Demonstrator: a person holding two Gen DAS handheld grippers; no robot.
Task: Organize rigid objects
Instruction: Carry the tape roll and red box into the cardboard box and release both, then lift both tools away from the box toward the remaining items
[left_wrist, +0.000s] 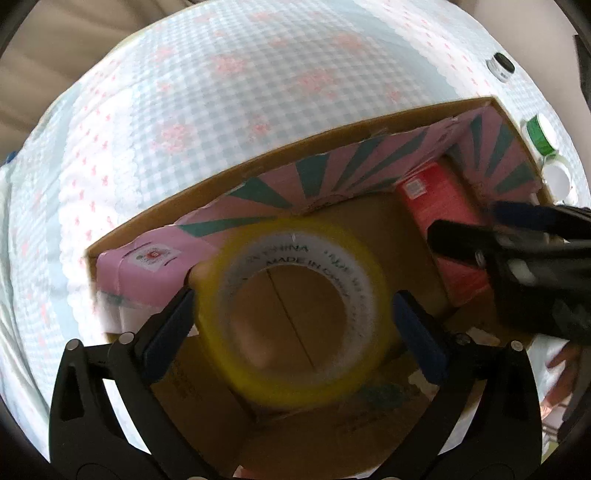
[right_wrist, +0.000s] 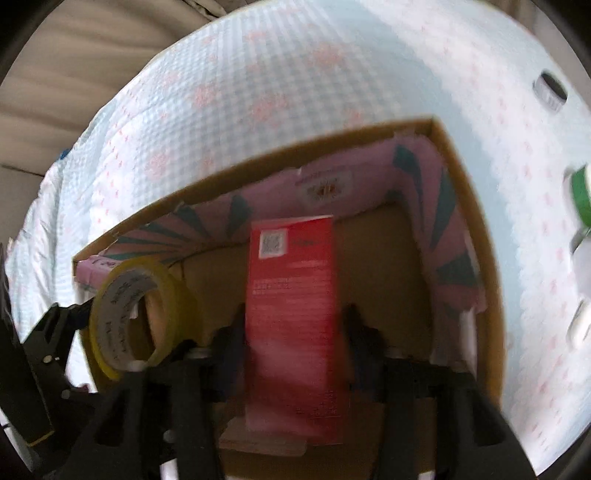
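Left wrist view: the left gripper (left_wrist: 293, 314) has its fingers (left_wrist: 168, 325) spread wide on either side of a yellow tape roll (left_wrist: 291, 310). Narrow gaps seem to show at both pads, though blur leaves contact uncertain. The roll sits inside a cardboard box (left_wrist: 280, 162), over its brown floor, near the left end. Pink-and-teal patterned paper (left_wrist: 332, 173) lines the box's far and right walls. A free strip of floor lies between the roll and a red carton (left_wrist: 443, 229) toward the right wall.

Right wrist view: the right gripper (right_wrist: 291, 332) has its fingers (right_wrist: 229, 347) apart, straddling the red carton (right_wrist: 291, 314), with thin dark gaps on both sides, so the pads do not appear to press it. The carton stands between the roll (right_wrist: 133, 314) on the left and open floor on the right, short of the lined right wall. The box rim (right_wrist: 469, 229) rises around everything.

Outside the box, a checked cloth (left_wrist: 221, 110) with pink prints covers the worktop, wide and bare beyond the far rim. A green spool (left_wrist: 535, 136) and a dark-lidded jar (left_wrist: 500, 66) sit past the right wall.
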